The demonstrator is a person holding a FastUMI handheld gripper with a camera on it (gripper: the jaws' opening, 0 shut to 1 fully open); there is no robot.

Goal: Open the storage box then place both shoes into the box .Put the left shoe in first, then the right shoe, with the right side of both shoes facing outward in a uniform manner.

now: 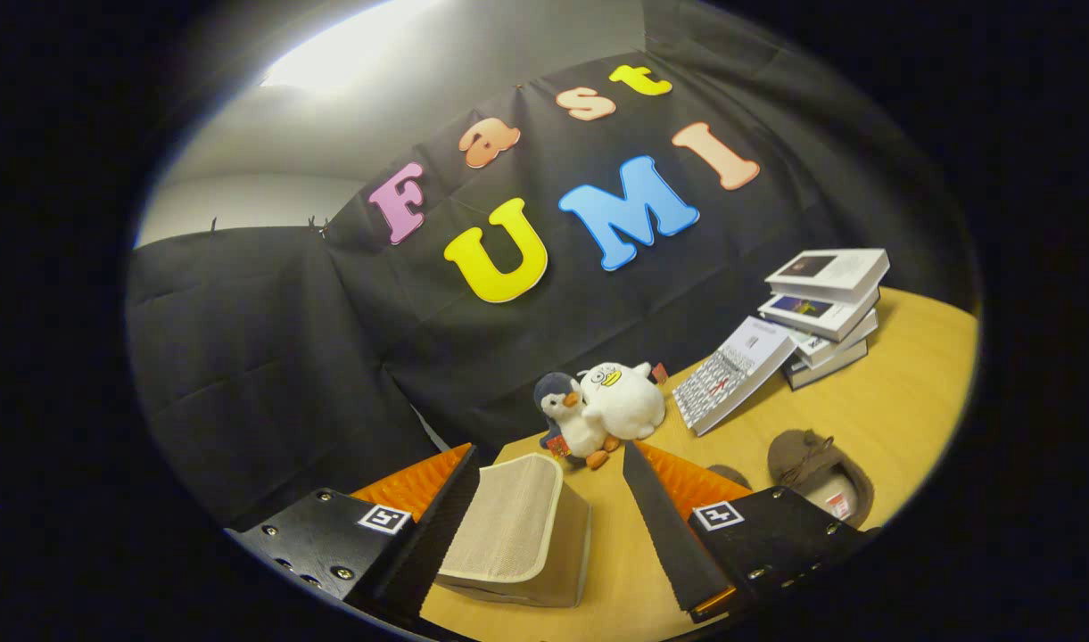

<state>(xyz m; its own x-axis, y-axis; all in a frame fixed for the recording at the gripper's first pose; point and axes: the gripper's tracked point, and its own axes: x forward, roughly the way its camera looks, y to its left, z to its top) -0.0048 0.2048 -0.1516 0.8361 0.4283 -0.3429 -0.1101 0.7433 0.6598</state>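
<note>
A beige fabric storage box (508, 526) with its lid down sits on the wooden table (910, 401), between my fingers and close against the left one. My gripper (548, 455) is open, and only the left finger is near the box. A brown shoe (820, 473) lies on the table to the right, just beyond the right finger (669, 526). A second brown shoe (730, 474) peeks out behind that finger, mostly hidden.
A plush penguin (566, 419) and a white plush duck (624, 401) sit just beyond the fingertips at the table's back edge. A stack of books (825, 303) stands at the far right, with one book (731, 374) leaning against it.
</note>
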